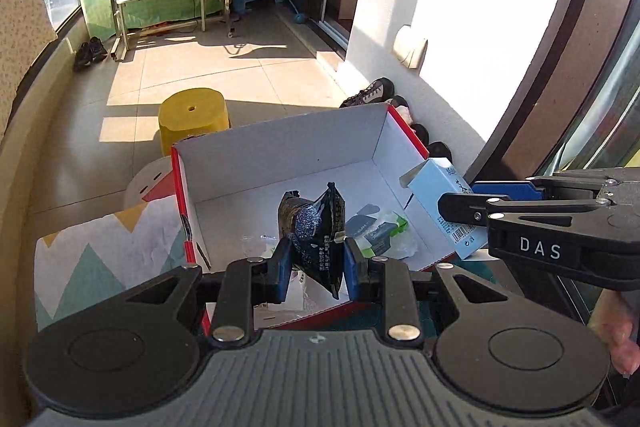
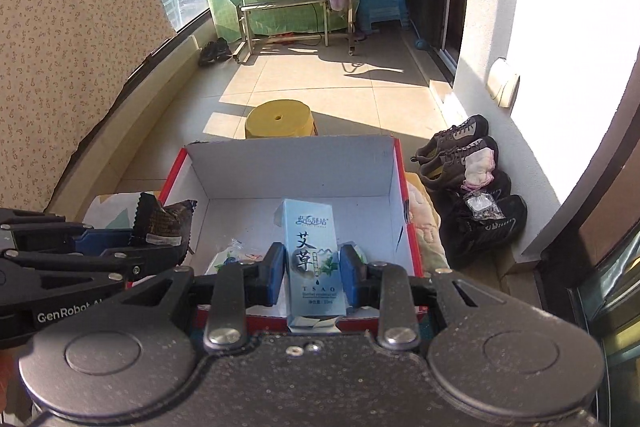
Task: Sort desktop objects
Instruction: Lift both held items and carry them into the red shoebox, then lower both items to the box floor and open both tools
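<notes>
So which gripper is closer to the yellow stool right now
Left. In its own view the left gripper, shut on a black snack packet, sits at the box's stool-side half, the yellow stool just past that corner. The right gripper, holding a pale blue carton, is at the opposite side.

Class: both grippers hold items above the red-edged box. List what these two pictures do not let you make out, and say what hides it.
- Sachet, left view: its print is too small to read, and the left gripper covers its sides.
- Carton, right view: the right gripper hides its sides.
- Box floor, both views: the near part is hidden behind the grippers and held items.
- Wrappers in the box: too small to identify.
</notes>
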A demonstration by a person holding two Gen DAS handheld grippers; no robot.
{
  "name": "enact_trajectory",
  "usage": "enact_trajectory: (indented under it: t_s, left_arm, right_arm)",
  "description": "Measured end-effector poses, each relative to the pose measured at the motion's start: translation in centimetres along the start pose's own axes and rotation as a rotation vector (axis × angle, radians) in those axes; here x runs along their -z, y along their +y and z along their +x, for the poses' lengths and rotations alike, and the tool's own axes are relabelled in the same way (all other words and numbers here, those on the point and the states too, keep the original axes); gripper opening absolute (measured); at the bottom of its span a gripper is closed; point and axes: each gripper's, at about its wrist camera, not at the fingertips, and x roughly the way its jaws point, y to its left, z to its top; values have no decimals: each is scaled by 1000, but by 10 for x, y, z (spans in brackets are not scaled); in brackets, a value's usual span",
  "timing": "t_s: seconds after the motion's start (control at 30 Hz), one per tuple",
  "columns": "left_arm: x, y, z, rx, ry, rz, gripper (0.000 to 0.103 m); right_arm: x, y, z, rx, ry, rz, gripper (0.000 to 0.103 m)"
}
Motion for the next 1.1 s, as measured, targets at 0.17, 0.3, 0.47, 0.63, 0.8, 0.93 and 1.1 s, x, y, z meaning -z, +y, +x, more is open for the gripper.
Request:
enact_trajectory:
  t_s: [0.17, 0.3, 0.47, 0.63, 0.8, 0.93, 1.1]
  left_arm:
    - [-10, 6, 24, 3, 20, 11, 25]
    - [-15, 11, 42, 5, 30, 11, 25]
    - [-22, 18, 67, 2, 52, 12, 25]
    - [-25, 21, 91, -4, 82, 21, 25]
    - [-25, 24, 112, -5, 111, 22, 25]
    - [-24, 28, 125, -7, 136, 20, 25]
    - [-22, 31, 134, -6, 152, 13, 25]
  right_arm:
    - [-12, 1, 24, 5, 14, 2, 29]
    - [-19, 0, 44, 16, 27, 11, 29]
    - [-27, -5, 70, 27, 58, 37, 29]
    - [-34, -7, 88, 38, 79, 53, 29]
    - [-39, -7, 105, 45, 100, 59, 29]
    - [-39, -4, 120, 59, 135, 50, 29]
    - [-39, -4, 128, 60, 156, 59, 29]
